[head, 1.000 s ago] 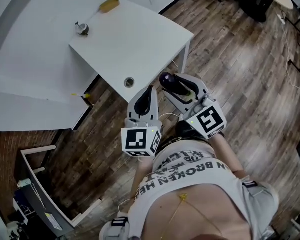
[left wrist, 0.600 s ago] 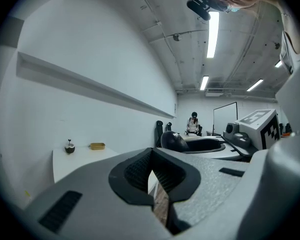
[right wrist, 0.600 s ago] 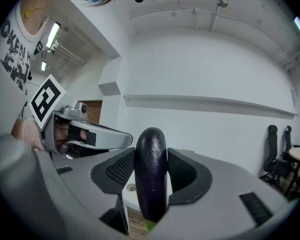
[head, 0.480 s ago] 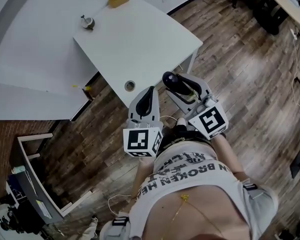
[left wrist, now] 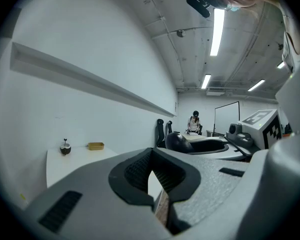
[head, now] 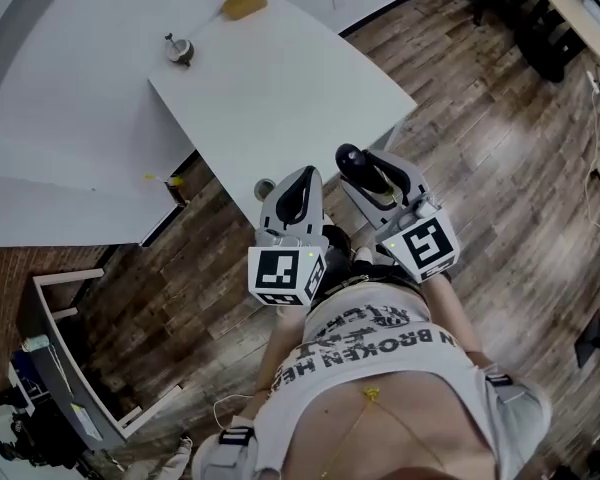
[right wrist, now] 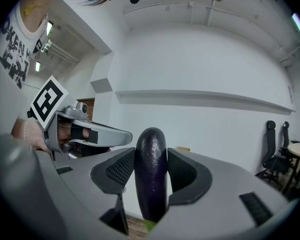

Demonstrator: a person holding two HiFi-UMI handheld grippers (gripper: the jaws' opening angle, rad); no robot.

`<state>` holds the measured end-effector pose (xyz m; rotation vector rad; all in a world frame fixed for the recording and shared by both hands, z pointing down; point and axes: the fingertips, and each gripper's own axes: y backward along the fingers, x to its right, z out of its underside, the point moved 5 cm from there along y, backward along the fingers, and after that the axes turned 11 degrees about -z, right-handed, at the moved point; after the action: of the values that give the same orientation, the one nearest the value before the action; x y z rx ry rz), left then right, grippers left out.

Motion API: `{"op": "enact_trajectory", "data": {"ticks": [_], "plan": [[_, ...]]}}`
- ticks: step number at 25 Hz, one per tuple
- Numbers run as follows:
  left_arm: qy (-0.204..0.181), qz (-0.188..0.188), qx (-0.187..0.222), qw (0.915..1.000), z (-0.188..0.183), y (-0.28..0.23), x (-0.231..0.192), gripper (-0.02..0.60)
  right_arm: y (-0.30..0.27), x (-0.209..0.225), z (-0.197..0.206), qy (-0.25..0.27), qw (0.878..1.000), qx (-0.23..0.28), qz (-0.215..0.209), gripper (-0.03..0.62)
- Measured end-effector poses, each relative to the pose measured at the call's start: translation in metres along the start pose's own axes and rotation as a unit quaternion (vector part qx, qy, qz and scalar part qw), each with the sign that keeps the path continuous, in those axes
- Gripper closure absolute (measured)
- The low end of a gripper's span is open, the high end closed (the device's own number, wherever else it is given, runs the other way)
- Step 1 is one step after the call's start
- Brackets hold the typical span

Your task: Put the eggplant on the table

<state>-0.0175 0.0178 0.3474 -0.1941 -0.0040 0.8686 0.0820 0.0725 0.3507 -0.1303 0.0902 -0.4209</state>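
In the right gripper view a dark purple eggplant [right wrist: 151, 176] stands upright between the black pads of my right gripper [right wrist: 151, 154], which is shut on it. Seen from the head camera, the eggplant [head: 349, 157] sticks out past my right gripper [head: 368, 180], just off the white table's [head: 280, 88] near corner. To its left, my left gripper [head: 302, 176] has its tips over that corner. Its jaws meet with nothing between them [left wrist: 152, 154]. In the left gripper view the eggplant [left wrist: 177, 143] appears at the right.
On the table's far side sit a small round brown object with a stem [head: 181, 49] and a yellow object [head: 244, 3]. A round hole [head: 265, 187] marks the near corner. There is a wooden floor around, a white counter [head: 40, 208] at left, a low frame [head: 70, 358], and chairs [left wrist: 162, 130].
Both grippers have moved toward the table with the eggplant still held. The left gripper's tips now overlap the table's near corner, beside the round hole.
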Motion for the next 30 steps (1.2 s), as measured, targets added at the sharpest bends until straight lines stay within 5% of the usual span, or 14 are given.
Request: {"op": "enact_trajectory", "data": {"ticks": [14, 30], "plan": [[0.01, 0.011, -0.004, 0.9999, -0.019, -0.097, -0.082, 0.583, -0.107, 0.065, -0.015, 0.017, 1.0, -0.018, 0.001, 0.391], [0.017, -0.006, 0.001, 0.9998, -0.019, -0.119, -0.147, 0.583, -0.171, 0.084, -0.008, 0.011, 0.999, -0.045, -0.002, 0.391]]}}
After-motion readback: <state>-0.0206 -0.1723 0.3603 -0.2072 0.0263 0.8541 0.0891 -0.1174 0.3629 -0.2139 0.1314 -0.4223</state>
